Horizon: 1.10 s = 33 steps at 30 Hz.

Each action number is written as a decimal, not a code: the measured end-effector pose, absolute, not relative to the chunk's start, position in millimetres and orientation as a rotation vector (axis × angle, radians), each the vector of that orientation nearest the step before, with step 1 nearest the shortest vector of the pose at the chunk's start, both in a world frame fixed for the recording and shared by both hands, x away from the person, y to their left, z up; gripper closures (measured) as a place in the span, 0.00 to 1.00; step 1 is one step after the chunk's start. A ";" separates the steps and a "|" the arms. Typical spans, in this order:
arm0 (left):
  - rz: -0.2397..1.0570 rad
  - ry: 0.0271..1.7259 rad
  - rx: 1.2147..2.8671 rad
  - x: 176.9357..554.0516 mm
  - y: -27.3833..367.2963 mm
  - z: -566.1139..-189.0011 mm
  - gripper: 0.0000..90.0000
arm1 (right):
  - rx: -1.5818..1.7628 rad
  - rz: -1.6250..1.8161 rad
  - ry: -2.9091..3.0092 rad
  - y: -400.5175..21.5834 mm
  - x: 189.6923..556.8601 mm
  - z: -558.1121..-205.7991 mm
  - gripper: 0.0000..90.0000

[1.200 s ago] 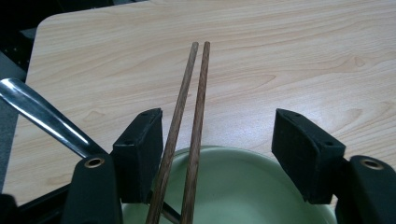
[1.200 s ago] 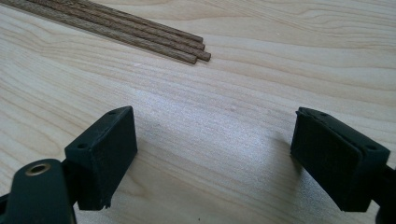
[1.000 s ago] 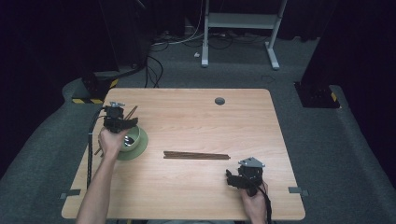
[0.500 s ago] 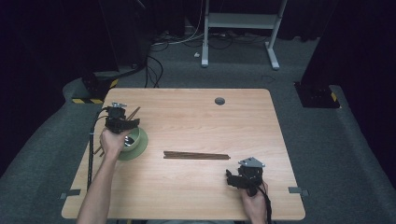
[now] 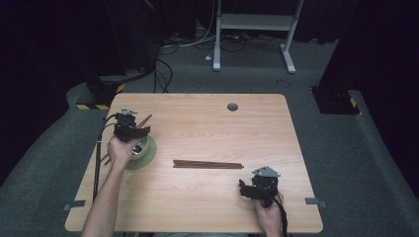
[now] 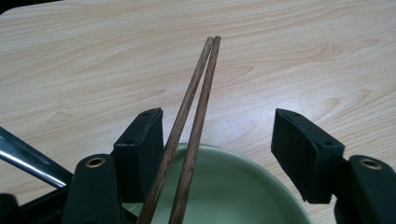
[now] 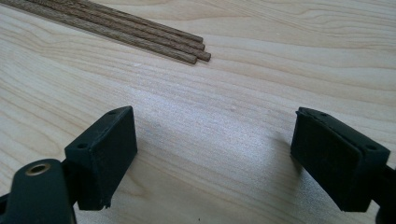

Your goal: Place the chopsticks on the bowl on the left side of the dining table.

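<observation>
- The left gripper [image 5: 132, 132] is hovering over the green bowl [image 5: 146, 153], which is sitting near the left edge of the wooden table [image 5: 207, 123].
- Its jaws are standing wide apart; in the left gripper view a pair of brown chopsticks [image 6: 189, 126] is running up between them, close beside the left-hand pad [image 6: 142, 144], while the other pad is standing well clear of the sticks.
- Neither pad is pressing on the pair, so nothing is being gripped; whether the near pad is brushing the sticks cannot be told.
- The pair is lying across the bowl's rim, with its tips reaching out past the far side of the bowl over the bare wood and its lower ends running out of the bottom of that view.
- In the high view, the same pair [image 5: 144, 121] is showing as a slanted line poking out beyond the bowl toward the table's far left corner.
- A bundle of loose chopsticks [image 5: 208, 164] is lying flat on the table to the right of the bowl, well apart from it.
- The right gripper [image 5: 249, 190] is resting low over the table, far to the right of the bowl and nearer the person than the bundle.
- Its jaws are spread wide with only bare wood between them, holding nothing; the bundle's ends [image 7: 187, 49] are lying beyond them.
</observation>
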<state>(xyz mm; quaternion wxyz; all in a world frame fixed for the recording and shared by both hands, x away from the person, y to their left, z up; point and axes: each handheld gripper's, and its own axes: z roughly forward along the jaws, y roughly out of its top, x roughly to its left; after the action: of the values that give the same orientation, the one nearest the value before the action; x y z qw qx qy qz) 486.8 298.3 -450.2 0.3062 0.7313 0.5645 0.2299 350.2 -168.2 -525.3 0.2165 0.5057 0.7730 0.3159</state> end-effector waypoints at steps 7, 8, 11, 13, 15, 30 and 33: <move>0.589 1.472 1.950 485.7 296.5 -449.6 0.39 | 1.401 0.875 2.142 -168.2 350.2 -525.3 0.16; 0.588 1.471 1.948 485.5 295.7 -449.6 0.39 | 1.402 0.876 2.142 -168.2 350.2 -525.3 0.16; 0.588 1.462 1.956 485.0 293.9 -449.6 0.39 | 1.402 0.875 2.142 -168.2 350.2 -525.3 0.16; 0.584 1.456 1.961 484.6 293.1 -449.6 0.39 | 1.401 0.875 2.142 -168.2 350.2 -525.3 0.16; 0.580 1.451 1.970 484.1 291.9 -449.8 0.39 | 1.401 0.876 2.142 -168.2 350.2 -525.3 0.16; 0.576 1.420 2.001 479.5 286.1 -452.3 0.40 | 1.402 0.875 2.142 -168.2 350.2 -525.3 0.16; 0.567 1.417 1.996 478.3 287.7 -453.5 0.40 | 1.402 0.875 2.142 -168.2 350.2 -525.3 0.16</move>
<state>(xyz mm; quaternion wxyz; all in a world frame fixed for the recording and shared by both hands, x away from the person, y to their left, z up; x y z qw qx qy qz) 478.3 287.7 -453.5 0.3091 0.7555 0.5364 0.2146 350.2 -168.2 -525.3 0.2163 0.5058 0.7730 0.3159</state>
